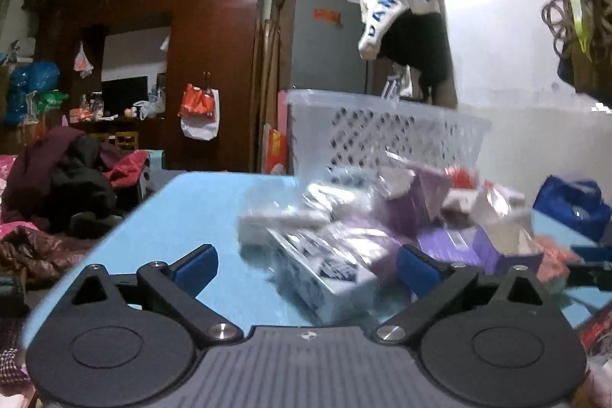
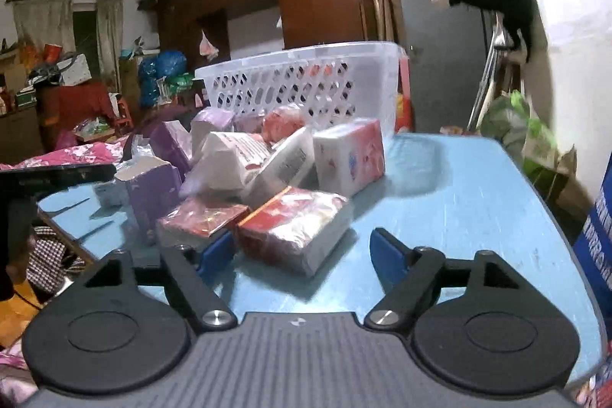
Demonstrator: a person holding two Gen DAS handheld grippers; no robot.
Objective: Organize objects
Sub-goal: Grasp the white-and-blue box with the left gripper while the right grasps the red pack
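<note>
A heap of small boxes and wrapped packets lies on a light blue table (image 1: pixel 199 201) in front of a white lattice basket (image 1: pixel 382 132). My left gripper (image 1: pixel 306 264) is open, its blue fingers either side of a clear-wrapped white box with dark print (image 1: pixel 325 270). Purple boxes (image 1: pixel 459 243) lie just beyond. In the right wrist view my right gripper (image 2: pixel 302 253) is open around the near end of a red and white wrapped packet (image 2: pixel 298 224). A pink and white box (image 2: pixel 350 157) stands behind it, by the basket (image 2: pixel 306 83).
The table (image 2: pixel 459 201) has bare surface to the right of the heap. A blue bag (image 1: pixel 573 209) sits at the table's right side. Clothes are piled on a bed (image 1: pixel 57 194) to the left. A dark wardrobe (image 1: pixel 214 64) and a white wall stand behind.
</note>
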